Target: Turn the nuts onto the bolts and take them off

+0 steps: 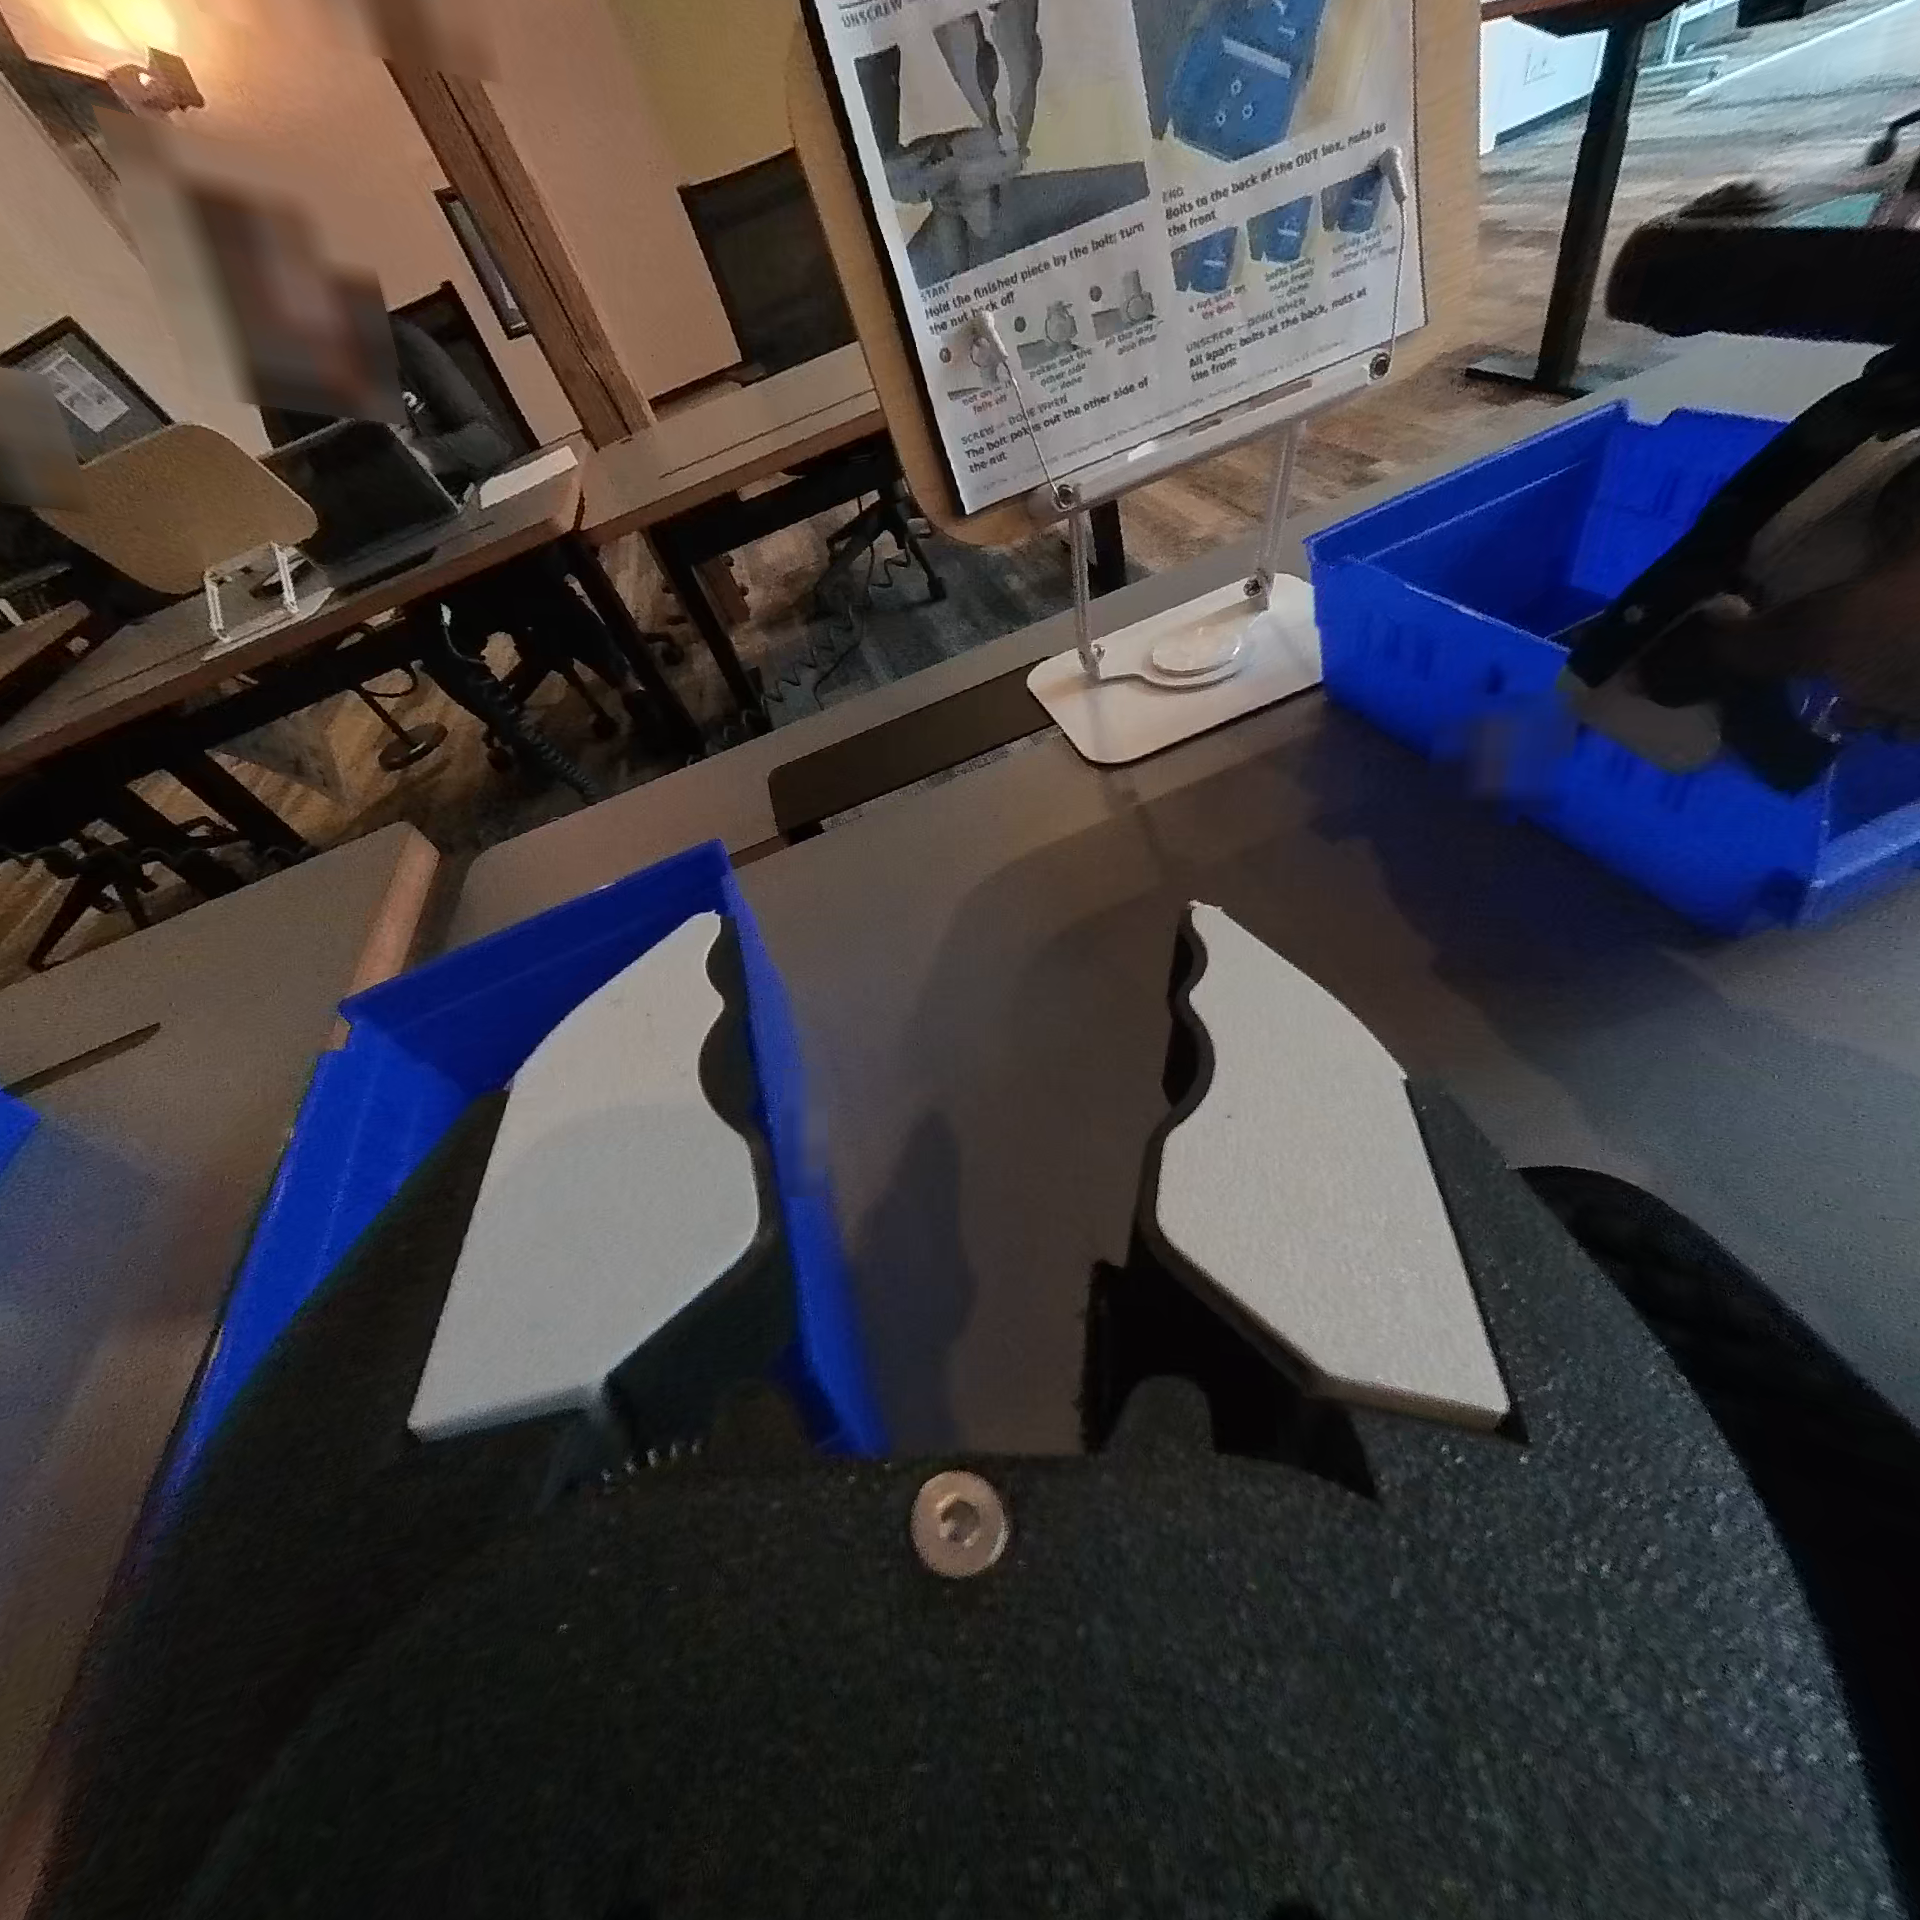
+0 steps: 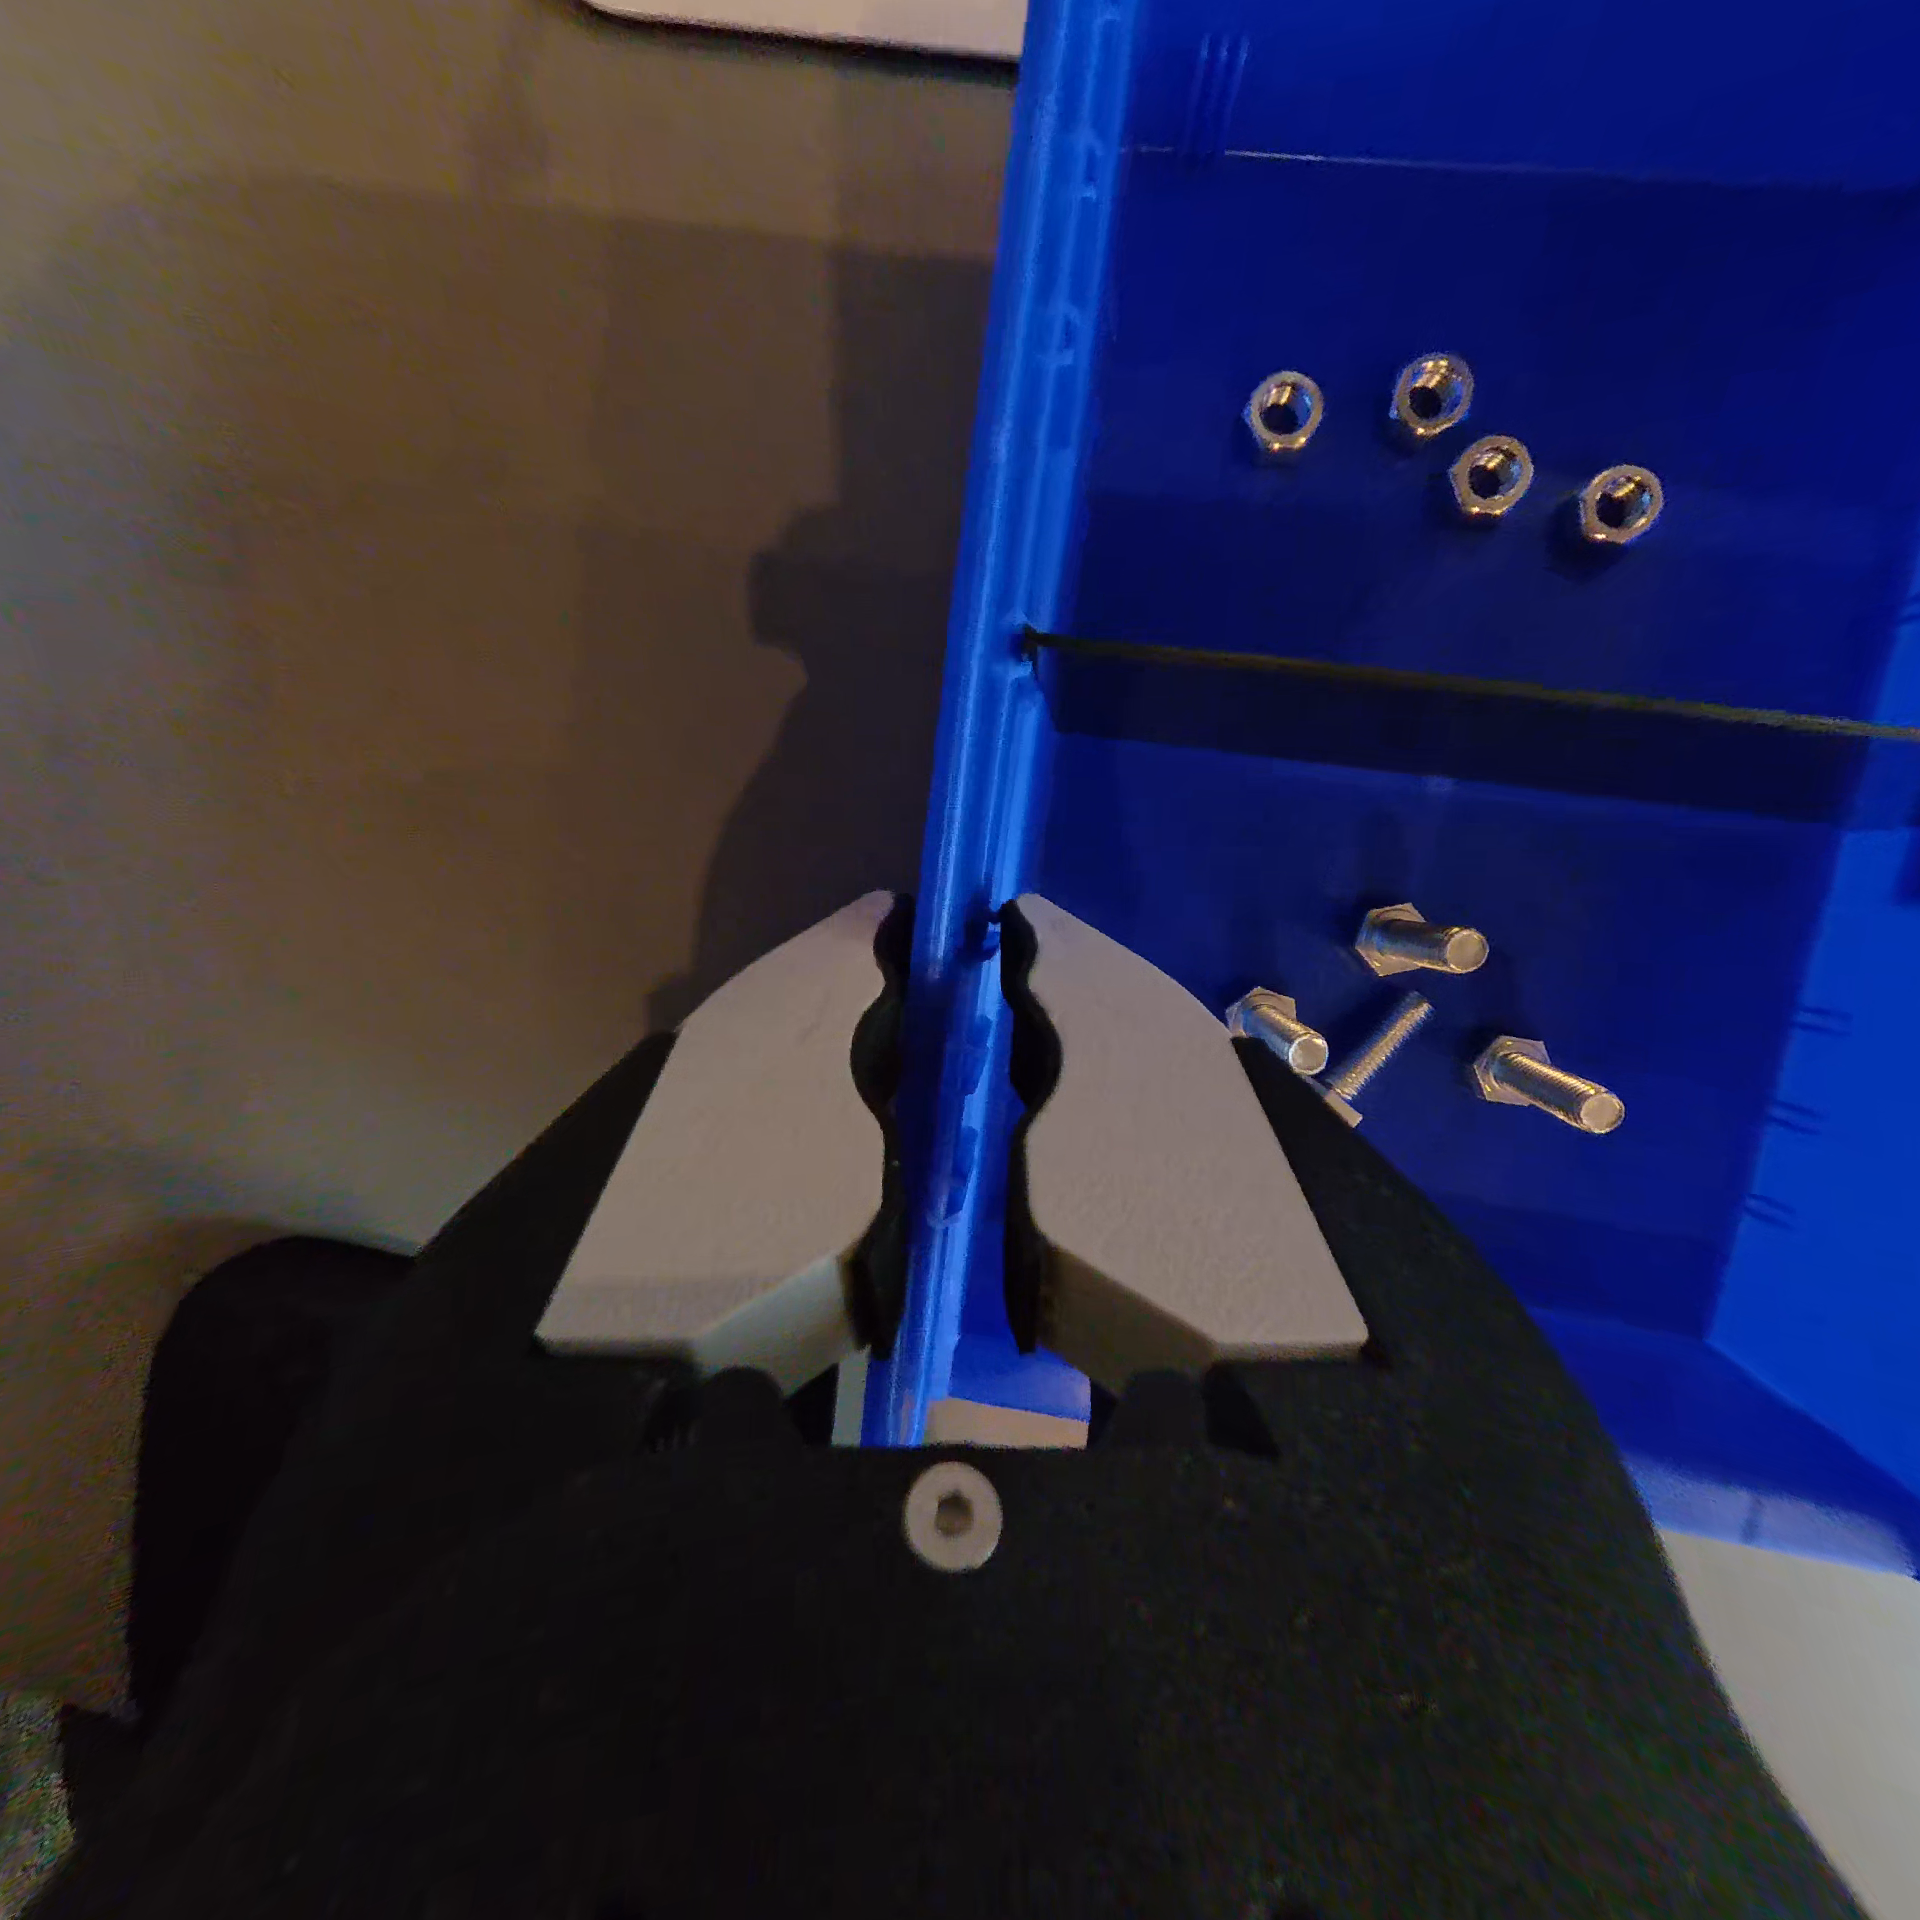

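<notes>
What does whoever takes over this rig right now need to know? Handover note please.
Left gripper: open, empty, its fingers either side of the right wall of the near blue plastic bin.
Right gripper: fingers closed on the left wall of the divided blue plastic bin, one inside, one outside.
Parts: four loose silver hex nuts in the far compartment, four silver hex-head bolts in the near one, a thin black divider between.
Done: everything visible is apart and sorted.
Left: no nut is on a bolt; whether threading comes next can't be told.

Grey table (image 1: pixel 1039 852): two blue bins (image 1: pixel 1455 665) (image 1: pixel 769 1039), white sign-stand base (image 1: pixel 1174 696).
</notes>
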Demonstrator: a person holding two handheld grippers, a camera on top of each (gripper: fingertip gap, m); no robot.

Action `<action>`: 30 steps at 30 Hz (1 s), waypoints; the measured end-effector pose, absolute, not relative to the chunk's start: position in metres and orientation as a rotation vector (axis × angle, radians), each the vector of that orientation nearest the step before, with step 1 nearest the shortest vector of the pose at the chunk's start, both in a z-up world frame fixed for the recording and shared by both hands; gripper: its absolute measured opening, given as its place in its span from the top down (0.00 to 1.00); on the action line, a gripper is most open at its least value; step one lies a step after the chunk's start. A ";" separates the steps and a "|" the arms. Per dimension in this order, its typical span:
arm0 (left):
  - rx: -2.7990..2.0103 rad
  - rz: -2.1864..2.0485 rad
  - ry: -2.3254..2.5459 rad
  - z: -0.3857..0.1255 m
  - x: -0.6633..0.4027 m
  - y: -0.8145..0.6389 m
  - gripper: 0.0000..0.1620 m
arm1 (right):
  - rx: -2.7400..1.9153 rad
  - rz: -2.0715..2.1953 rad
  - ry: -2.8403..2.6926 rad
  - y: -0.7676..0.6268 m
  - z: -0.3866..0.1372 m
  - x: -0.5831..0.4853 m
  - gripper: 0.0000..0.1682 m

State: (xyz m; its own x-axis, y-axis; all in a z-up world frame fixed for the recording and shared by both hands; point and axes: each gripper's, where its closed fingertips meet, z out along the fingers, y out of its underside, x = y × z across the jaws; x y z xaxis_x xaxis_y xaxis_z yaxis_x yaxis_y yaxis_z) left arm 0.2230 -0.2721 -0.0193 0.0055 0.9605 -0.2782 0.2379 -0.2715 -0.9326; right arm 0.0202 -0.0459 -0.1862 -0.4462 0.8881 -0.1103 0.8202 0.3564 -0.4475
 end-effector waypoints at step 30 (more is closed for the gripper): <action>-1.669 1.224 -1.712 -0.064 0.184 -0.377 0.44 | -0.891 1.378 -2.301 0.035 0.011 0.003 0.53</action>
